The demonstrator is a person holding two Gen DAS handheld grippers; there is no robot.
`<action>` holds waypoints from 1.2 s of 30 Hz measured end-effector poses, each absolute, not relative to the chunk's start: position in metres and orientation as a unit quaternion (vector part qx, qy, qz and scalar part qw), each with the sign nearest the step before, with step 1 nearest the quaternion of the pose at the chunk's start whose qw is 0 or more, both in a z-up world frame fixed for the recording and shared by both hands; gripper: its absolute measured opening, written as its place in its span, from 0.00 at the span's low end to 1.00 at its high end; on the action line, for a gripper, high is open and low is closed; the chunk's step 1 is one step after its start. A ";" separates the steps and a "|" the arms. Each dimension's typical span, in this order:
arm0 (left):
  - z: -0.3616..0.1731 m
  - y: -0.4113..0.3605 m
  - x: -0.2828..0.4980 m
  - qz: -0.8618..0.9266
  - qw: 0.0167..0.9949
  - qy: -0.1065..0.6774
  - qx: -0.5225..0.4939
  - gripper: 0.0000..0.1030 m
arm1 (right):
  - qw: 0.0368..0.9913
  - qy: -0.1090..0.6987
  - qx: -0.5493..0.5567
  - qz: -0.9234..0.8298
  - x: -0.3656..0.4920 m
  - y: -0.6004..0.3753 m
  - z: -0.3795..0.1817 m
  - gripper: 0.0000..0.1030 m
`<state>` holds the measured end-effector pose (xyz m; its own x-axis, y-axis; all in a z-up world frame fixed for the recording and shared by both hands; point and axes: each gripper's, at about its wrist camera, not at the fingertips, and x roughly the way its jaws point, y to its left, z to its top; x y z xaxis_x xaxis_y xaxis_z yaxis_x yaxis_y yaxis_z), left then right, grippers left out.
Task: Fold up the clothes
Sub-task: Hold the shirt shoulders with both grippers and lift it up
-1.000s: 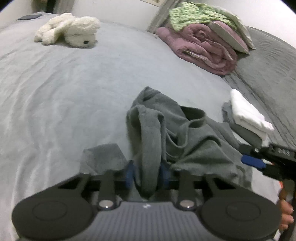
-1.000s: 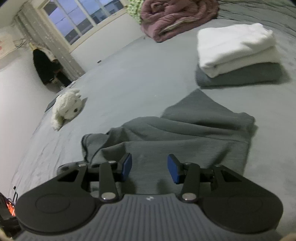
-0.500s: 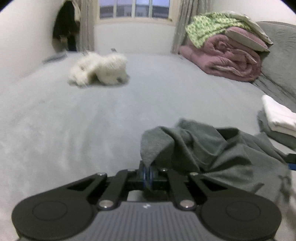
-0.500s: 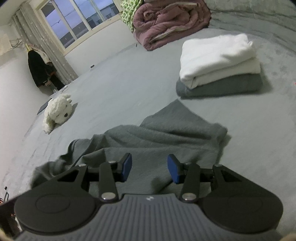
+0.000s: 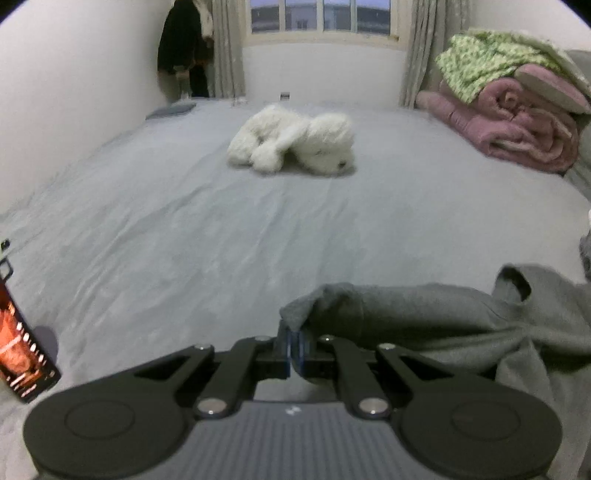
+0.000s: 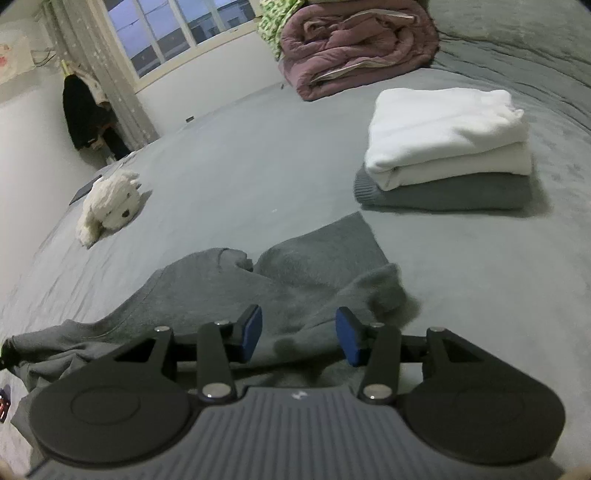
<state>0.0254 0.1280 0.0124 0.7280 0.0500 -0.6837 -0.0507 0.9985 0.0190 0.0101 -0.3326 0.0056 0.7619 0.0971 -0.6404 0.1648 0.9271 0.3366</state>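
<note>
Left wrist view: my left gripper (image 5: 294, 345) has its blue pads pressed together on an edge of the grey garment (image 5: 424, 314). The pinched corner bunches just above the jaws at lower centre, and the rest of the cloth trails off to the lower right of the frame, partly lifted, with a round opening showing near the right edge. Fabric is slightly blurred.

Right wrist view: my right gripper (image 6: 299, 334) is spread, pads apart, hovering over the same grey garment (image 6: 295, 280), which lies rumpled on the bed sheet (image 6: 240, 155) across the lower centre and lower left. I cannot tell whether either pad touches the cloth; nothing is pinched between them.

Surroundings, right wrist view: a folded stack (image 6: 447, 147), white pieces on top of a grey one, sits at right of centre, well apart from the garment. A white plush toy (image 6: 109, 206) lies at left. A rolled pink quilt (image 6: 354, 48) is at the top, with green patterned cloth behind it.

Left wrist view: a phone (image 5: 22, 354) with a lit reddish screen stands at the lower left edge. A window (image 5: 321, 16) is at top centre.
</note>
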 end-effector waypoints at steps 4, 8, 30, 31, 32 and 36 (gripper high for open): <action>-0.007 0.154 0.007 -0.001 0.903 0.426 -0.046 0.03 | 0.919 0.354 0.173 -0.010 0.017 -0.324 0.003 0.48; -0.030 0.165 -0.008 -0.052 0.873 0.479 -0.076 0.06 | 0.921 0.354 0.162 0.006 0.030 -0.318 0.004 0.48; -0.028 0.187 0.051 -0.085 0.853 0.481 -0.183 0.35 | 0.906 0.394 0.050 0.146 0.152 -0.280 -0.017 0.48; -0.028 0.186 0.051 -0.088 0.851 0.482 -0.186 0.35 | 0.903 0.400 0.047 0.151 0.155 -0.275 -0.021 0.48; -0.029 0.185 0.051 -0.088 0.851 0.483 -0.185 0.35 | 0.899 0.407 0.045 0.156 0.158 -0.270 -0.025 0.48; -0.034 0.180 0.055 -0.091 0.845 0.496 -0.181 0.31 | 0.899 0.410 0.006 0.152 0.159 -0.245 -0.037 0.41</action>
<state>0.0546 0.1795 -0.0336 0.4921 -0.3331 -0.8043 -0.0262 0.9178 -0.3961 0.1592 -0.2455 -0.0372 0.6182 0.2783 -0.7351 -0.2681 0.9538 0.1356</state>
